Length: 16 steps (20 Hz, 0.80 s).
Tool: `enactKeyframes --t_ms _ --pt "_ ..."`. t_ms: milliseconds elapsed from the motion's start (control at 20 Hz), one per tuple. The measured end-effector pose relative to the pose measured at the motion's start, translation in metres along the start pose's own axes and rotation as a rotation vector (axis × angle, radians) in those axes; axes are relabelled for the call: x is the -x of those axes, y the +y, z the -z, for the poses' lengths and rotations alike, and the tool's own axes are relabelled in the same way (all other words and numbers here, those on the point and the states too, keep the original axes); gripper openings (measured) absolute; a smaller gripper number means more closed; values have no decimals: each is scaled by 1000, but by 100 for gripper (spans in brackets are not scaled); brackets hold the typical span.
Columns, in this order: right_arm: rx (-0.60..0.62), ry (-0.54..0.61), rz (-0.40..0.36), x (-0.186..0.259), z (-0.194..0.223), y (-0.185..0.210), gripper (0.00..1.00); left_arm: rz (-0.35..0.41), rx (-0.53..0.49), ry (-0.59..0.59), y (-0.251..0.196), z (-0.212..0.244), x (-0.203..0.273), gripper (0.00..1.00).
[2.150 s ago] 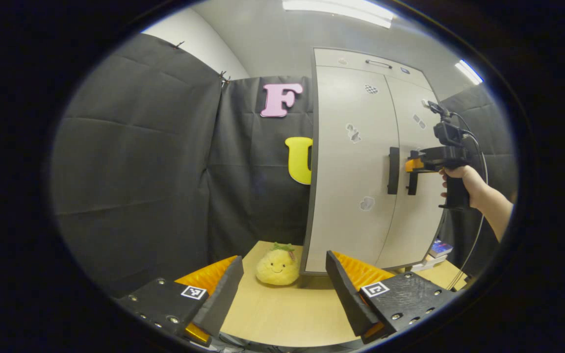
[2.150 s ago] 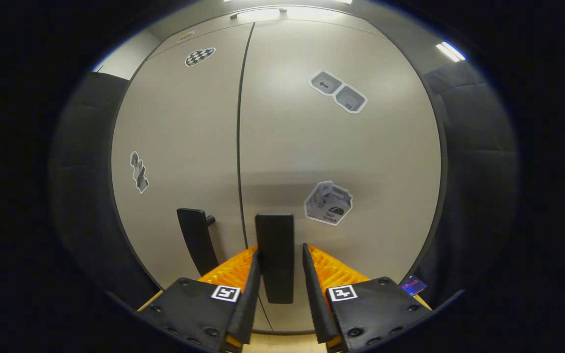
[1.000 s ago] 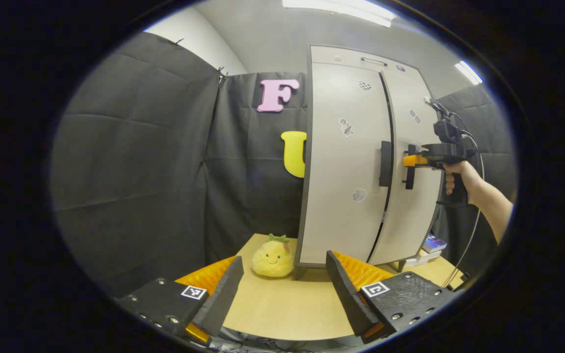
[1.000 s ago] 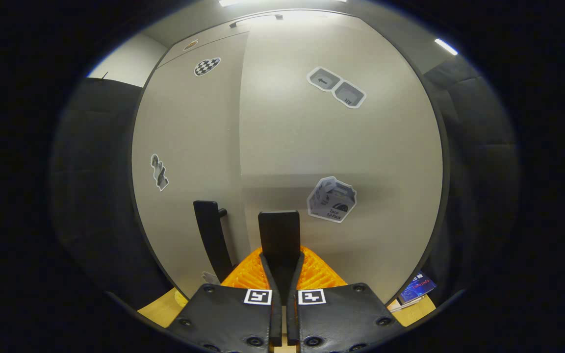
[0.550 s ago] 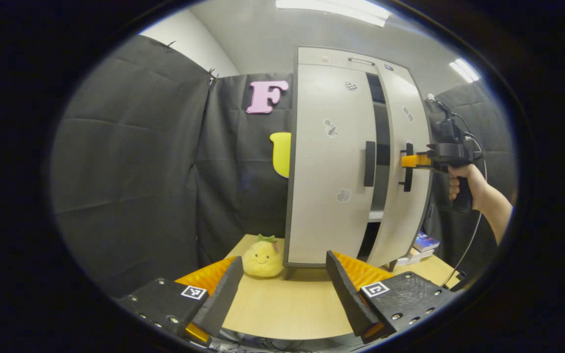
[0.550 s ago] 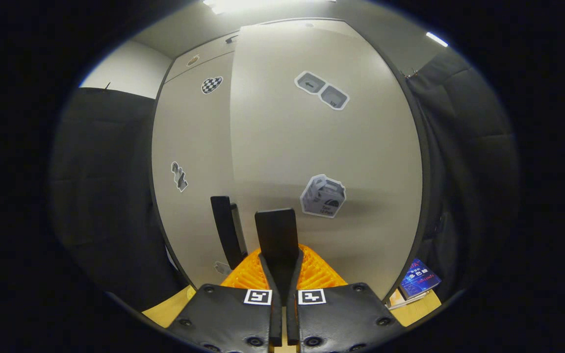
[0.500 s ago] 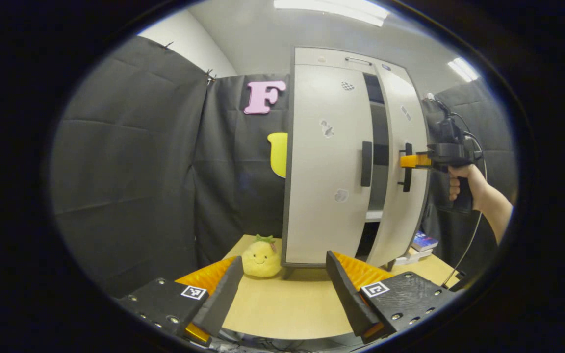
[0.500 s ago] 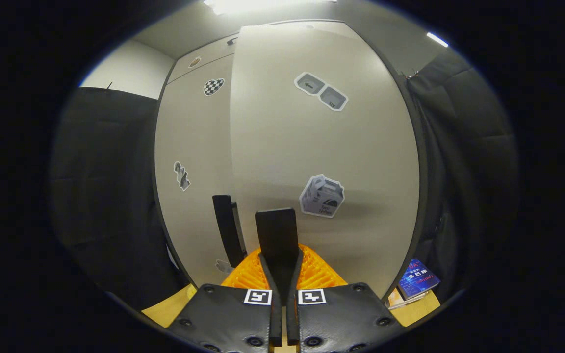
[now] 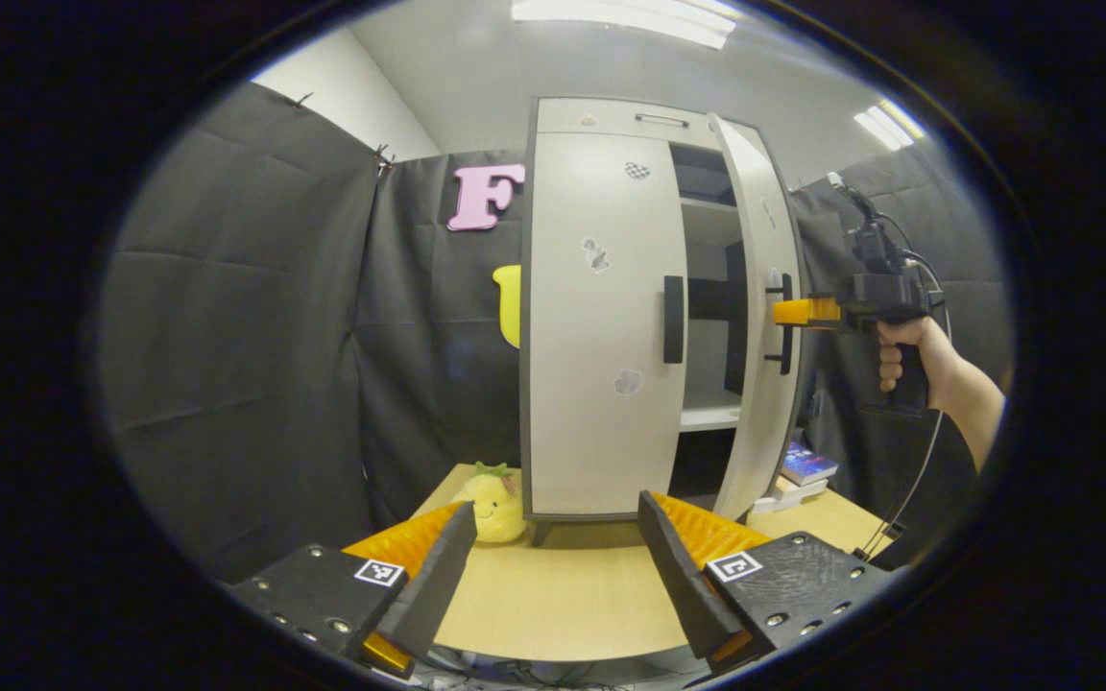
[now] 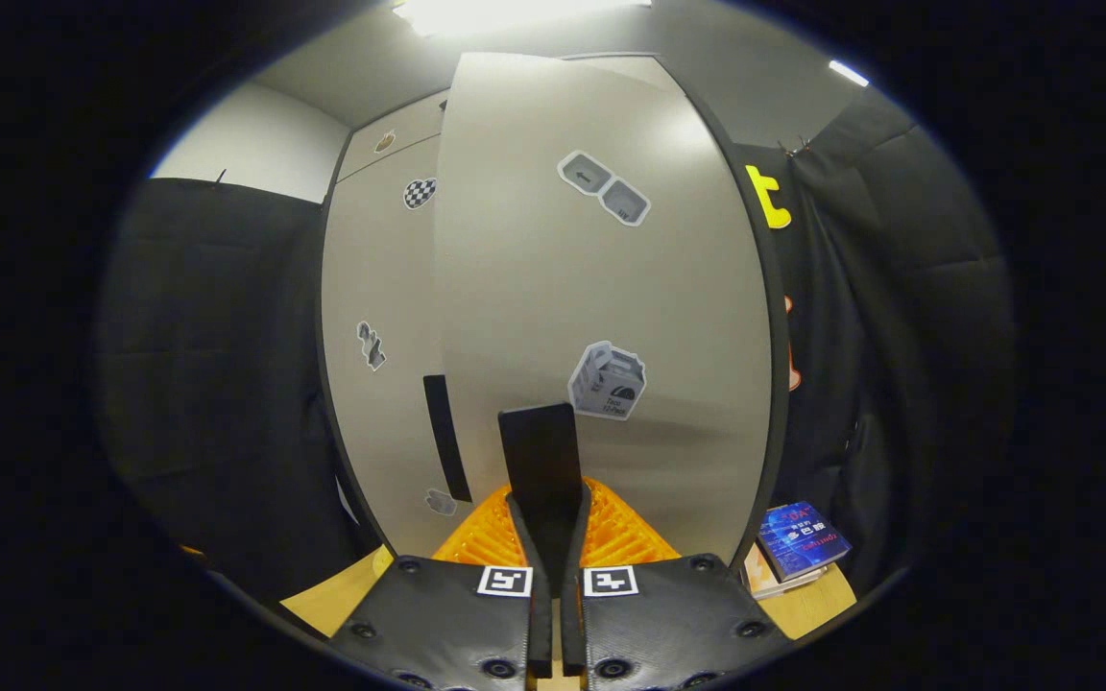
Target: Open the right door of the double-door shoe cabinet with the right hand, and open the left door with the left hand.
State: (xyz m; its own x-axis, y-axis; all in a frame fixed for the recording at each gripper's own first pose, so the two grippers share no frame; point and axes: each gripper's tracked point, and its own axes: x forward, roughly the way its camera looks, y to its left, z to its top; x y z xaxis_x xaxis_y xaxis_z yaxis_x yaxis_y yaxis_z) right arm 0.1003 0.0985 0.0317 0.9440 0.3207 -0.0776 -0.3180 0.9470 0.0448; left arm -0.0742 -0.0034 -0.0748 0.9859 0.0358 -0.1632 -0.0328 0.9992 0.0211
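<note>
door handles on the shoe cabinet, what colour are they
Black. Both vertical bar handles, the left door's and the right door's, stand out against the pale grey doors, clearest in the left gripper view.

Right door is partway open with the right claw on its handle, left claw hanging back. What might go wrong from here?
1. The right claw pinches the right door's handle near its lower end; as the right door swings wider, the handle may slip out.
2. Books lie beside the cabinet, on the side the door swings toward; the door could hit them.
3. The open left claw is far from the left door's handle; its approach could bump the plush toy.
</note>
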Motion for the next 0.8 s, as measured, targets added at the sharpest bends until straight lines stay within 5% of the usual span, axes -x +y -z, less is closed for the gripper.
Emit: enactKeyframes --t_ms 800 --pt "-19 -17 46 48 0 -36 5 87 13 20 -33 4 -25 100"
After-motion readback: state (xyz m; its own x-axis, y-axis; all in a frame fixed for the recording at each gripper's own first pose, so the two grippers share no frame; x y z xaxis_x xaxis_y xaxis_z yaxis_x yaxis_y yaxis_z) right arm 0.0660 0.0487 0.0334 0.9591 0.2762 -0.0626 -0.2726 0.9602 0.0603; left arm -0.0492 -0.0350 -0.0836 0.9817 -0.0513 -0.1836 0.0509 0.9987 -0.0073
